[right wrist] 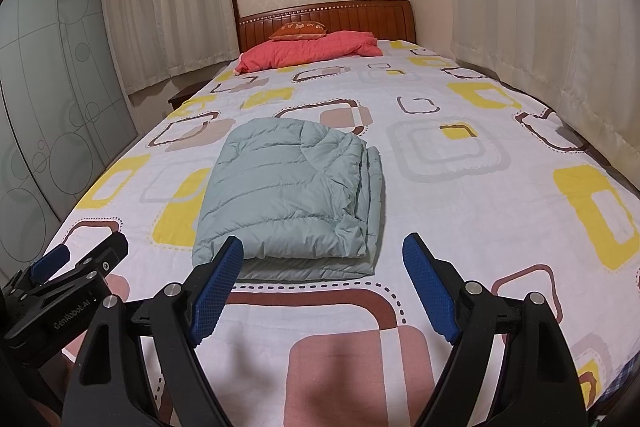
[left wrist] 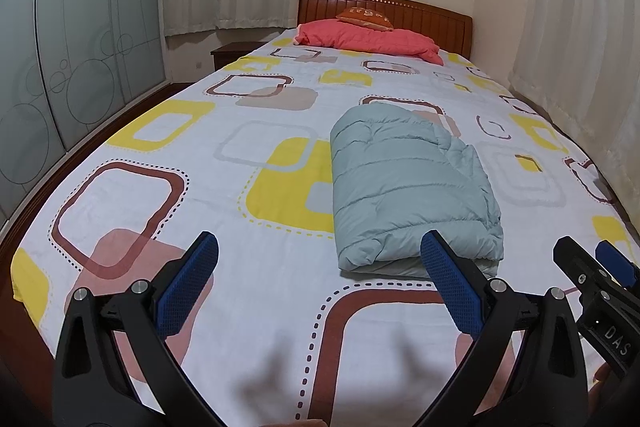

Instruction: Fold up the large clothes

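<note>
While both claws hang spread and empty, the folded jacket (right wrist: pixel 288 195) lies on the bed (right wrist: pixel 460 219) just ahead of the right claw (right wrist: pixel 322 283) and ahead-right of the left claw (left wrist: pixel 320 279). Risk: its puffy layers may spring open if nudged by a finger. Count: one jacket, two claws, one quilt (right wrist: pixel 308 53), one cushion (right wrist: pixel 298 29).

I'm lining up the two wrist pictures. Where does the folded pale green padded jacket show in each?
Left wrist: folded jacket right of centre, behind the left gripper's right finger.
Right wrist: folded jacket just left of centre.
Shared landmark: pink quilt by the headboard.
</note>
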Demonstrator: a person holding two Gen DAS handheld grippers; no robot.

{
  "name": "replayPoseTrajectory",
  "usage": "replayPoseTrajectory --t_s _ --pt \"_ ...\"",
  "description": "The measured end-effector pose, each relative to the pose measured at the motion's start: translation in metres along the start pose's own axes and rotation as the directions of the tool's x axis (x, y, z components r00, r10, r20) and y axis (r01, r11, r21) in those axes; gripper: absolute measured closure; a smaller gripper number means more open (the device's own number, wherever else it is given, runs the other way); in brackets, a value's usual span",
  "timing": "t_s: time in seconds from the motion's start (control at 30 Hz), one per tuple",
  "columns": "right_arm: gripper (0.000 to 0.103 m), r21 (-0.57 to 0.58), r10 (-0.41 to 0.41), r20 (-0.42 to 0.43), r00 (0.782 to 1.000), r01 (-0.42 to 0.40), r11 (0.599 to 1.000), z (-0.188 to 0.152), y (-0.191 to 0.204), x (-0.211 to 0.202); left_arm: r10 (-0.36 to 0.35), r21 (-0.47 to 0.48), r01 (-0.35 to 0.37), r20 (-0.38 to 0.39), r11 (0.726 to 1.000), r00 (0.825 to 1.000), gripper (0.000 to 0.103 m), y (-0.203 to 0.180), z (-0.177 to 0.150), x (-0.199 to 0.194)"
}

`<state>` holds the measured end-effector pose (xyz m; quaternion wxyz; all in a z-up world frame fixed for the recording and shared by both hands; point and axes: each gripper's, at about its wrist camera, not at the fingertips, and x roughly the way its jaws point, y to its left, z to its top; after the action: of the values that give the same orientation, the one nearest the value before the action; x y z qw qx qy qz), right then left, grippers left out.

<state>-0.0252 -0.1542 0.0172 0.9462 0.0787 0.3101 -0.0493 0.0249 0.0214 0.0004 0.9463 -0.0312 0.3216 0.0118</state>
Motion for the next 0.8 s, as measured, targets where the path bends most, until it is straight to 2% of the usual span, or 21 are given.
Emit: replayPoseTrajectory --t_s 0.8 --pt "0.022 -0.003 -0.004 -0.006 1.000 0.004 1.000 -0.0029 0.0009 0.0041 -0.011 0.013 0.011 0.019 1.000 1.000 0.002 -0.0002 -0.0020 0.0083"
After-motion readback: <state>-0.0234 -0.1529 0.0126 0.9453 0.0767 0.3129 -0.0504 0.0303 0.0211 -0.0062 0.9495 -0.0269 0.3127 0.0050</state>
